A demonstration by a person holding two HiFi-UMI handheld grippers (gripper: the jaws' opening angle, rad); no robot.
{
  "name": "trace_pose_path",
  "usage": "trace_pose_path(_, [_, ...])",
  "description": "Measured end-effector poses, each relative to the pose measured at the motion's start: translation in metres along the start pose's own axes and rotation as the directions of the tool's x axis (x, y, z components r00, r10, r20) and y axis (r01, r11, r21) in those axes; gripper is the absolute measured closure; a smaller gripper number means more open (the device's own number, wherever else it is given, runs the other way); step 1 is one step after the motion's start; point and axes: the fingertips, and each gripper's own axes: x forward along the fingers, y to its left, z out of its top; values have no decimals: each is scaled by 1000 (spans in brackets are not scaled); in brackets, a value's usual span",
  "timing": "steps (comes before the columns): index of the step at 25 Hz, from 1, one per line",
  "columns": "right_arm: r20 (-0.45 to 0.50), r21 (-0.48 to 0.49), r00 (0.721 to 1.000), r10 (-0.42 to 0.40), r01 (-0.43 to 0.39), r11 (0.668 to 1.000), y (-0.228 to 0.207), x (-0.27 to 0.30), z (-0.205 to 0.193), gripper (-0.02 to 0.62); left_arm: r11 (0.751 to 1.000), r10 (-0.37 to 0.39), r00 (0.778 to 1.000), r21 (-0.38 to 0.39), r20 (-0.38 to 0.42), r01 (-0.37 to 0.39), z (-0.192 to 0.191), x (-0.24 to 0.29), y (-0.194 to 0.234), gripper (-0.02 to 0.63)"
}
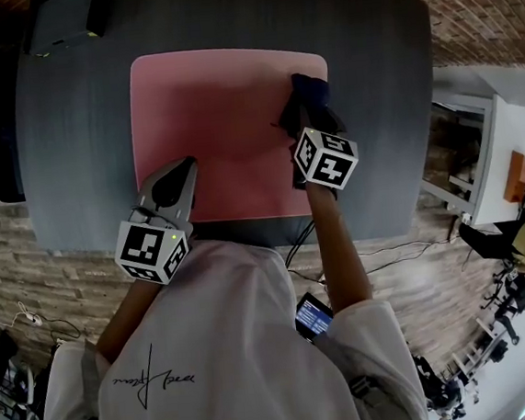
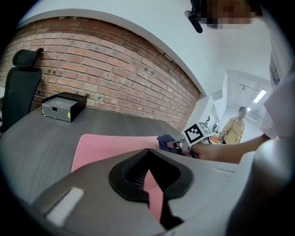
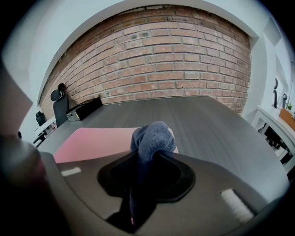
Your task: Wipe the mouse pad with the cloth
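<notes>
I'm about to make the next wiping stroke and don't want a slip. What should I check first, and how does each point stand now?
1. Cloth clamped in right gripper: ok.
2. Cloth over the pad, at its far right corner: ok.
3. Cloth pressing on the pad: cannot tell.
4. Left gripper shut, empty, over the pad's near left part: ok.
5. Box off the pad: ok.

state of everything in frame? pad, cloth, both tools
Pink rectangular mouse pad: lying flat on the grey table.
Dark blue fabric cloth: bunched up, over the pad's far right corner.
Right tool: shut on the cloth.
Left tool: shut, empty, tips at the pad's near left edge.
</notes>
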Motion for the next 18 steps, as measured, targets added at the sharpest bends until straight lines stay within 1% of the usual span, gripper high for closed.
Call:
trace_pose_path(5, [-19, -10, 1000, -4, 4, 1000, 2, 12, -2, 502, 1000, -4, 1000, -11, -10, 3, -5, 0, 4, 594])
trace_pose_path(11, [-54, 2, 999, 9, -9, 1000, 8, 23, -7, 500, 999, -4, 1000, -33, -7, 4, -5, -1, 10, 594])
trace_pose_path(18, [-66, 7, 998, 5, -5, 1000, 20, 29, -12, 499, 999, -10, 1000, -54, -12, 10, -11, -3, 15, 594])
